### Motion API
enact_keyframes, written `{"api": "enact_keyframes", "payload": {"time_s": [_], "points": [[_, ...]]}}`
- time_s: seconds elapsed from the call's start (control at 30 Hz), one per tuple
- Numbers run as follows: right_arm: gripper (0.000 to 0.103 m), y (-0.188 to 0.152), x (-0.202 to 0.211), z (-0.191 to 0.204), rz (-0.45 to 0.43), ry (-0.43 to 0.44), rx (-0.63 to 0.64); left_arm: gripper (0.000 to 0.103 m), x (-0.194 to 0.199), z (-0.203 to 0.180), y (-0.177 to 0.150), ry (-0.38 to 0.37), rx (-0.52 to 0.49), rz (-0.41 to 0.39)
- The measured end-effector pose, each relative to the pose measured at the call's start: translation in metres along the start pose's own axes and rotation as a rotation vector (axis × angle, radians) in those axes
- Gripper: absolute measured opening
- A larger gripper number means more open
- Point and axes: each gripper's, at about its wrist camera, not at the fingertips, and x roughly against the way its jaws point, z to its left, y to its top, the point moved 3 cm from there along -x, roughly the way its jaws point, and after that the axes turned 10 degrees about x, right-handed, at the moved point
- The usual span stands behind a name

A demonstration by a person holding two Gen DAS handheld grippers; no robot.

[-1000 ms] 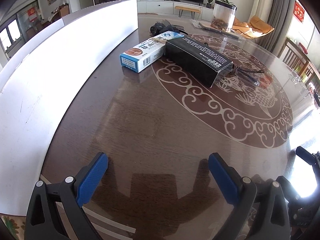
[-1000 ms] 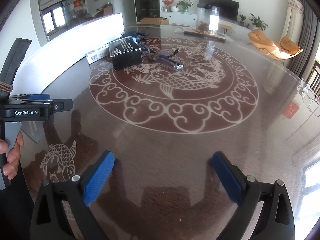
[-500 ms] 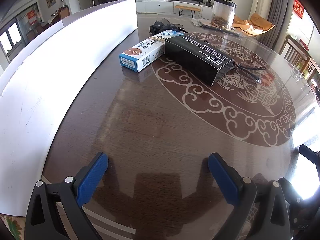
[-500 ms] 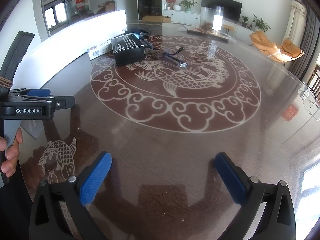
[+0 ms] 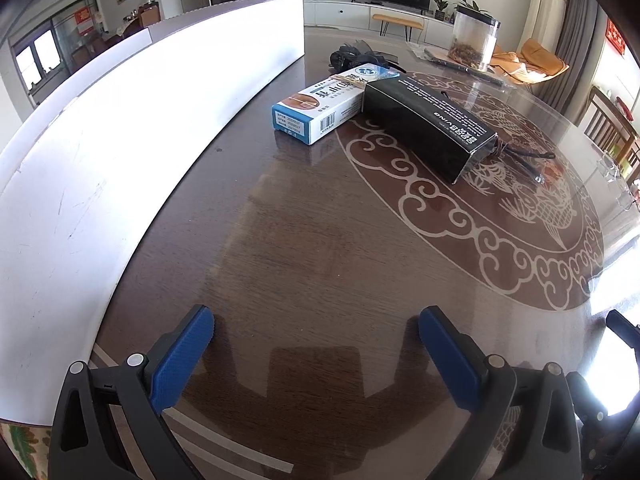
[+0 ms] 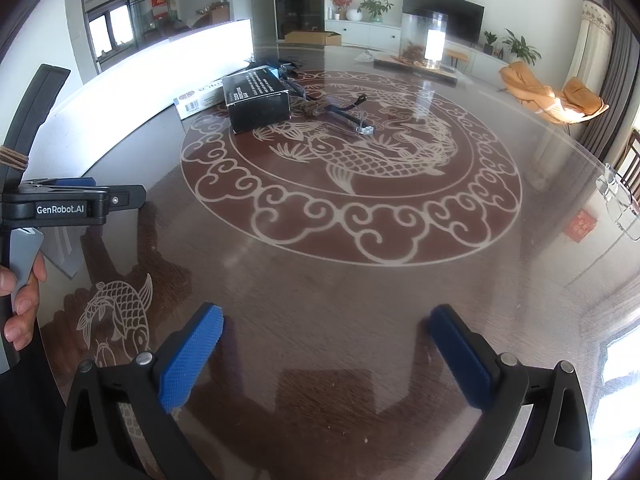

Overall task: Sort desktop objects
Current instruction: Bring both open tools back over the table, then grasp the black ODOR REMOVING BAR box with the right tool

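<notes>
A white and blue carton [image 5: 326,106] lies on the dark round table [image 5: 304,240], touching a long black box [image 5: 430,132]. Behind them sits a dark bundle [image 5: 356,56]. Past the black box lies a pair of glasses [image 6: 340,112] on the dragon inlay. My left gripper [image 5: 316,320] is open, low over the near table, well short of the boxes. My right gripper [image 6: 326,320] is open too, over bare wood near the table's front. In the right wrist view the black box [image 6: 256,100] and carton [image 6: 200,98] sit far off at the upper left.
A long white panel [image 5: 132,132] curves along the table's left side. A clear jar [image 5: 474,42] stands on a flat board at the far edge. A hand [image 6: 20,300] holds the left gripper's body [image 6: 60,206]. Another pair of glasses [image 6: 618,200] lies at the right rim.
Both views have shifted slightly: the boxes sit a little lower and nearer in the left wrist view, and the right gripper has eased forward. Both grippers stay open.
</notes>
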Motion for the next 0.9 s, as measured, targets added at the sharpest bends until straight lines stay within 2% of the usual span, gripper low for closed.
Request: {"api": "enact_keyframes", "payload": {"time_s": [0.2,0.53,0.67,0.9], "points": [[0.103,0.020,-0.015,-0.001,0.023,0.032,0.039,0.103,-0.001,0.009,0.004,0.026,0.044,-0.005],[0.103,0.107,-0.077,0.012,-0.013,0.119,0.169,0.103,-0.002,0.015,0.006,0.038,0.068,-0.009],[0.103,0.142,-0.101,0.013,-0.001,0.115,0.160,0.103,-0.002,0.015,0.006,0.038,0.068,-0.009],[0.103,0.176,-0.121,0.025,-0.003,0.129,0.185,0.103,-0.001,0.014,0.006,0.040,0.070,-0.016]]}}
